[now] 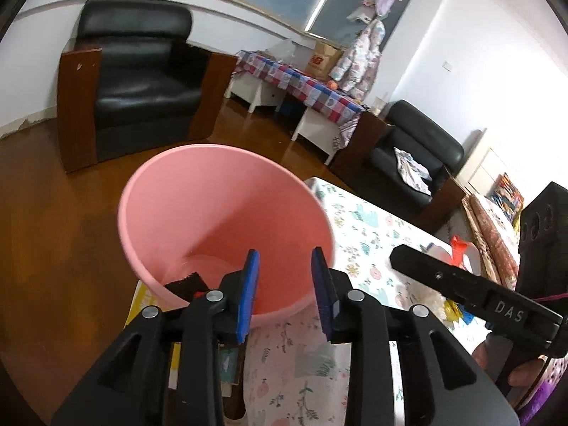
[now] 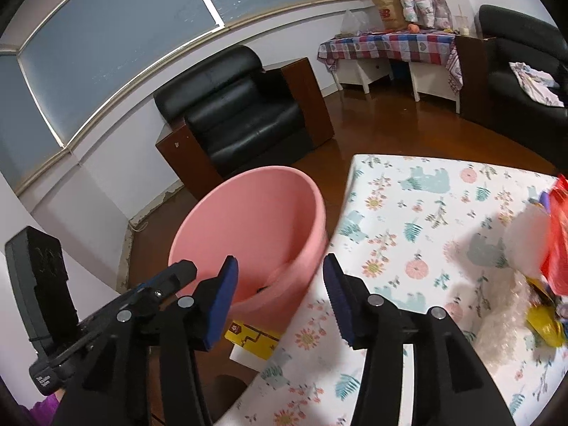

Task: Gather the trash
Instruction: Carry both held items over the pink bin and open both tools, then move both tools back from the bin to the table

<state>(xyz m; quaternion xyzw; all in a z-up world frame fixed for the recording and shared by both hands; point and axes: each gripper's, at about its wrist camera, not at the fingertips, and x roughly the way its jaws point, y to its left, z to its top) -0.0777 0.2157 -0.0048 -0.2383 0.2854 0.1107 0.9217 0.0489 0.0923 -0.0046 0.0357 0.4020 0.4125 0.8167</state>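
Both claws, left (image 1: 285,259) and right (image 2: 280,266), gape empty above pink bucket (image 1: 227,191); perhaps dark scrap inside.

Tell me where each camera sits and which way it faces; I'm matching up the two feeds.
Left wrist: on the left gripper, looking down past its open blue pads into the round pink plastic bucket; the right gripper enters from the right.
Right wrist: on the right gripper, jaws open and empty, facing the bucket and the animal-print tablecloth; the left gripper shows lower left.
Shared: bucket, tablecloth, black leather armchair, wooden floor.
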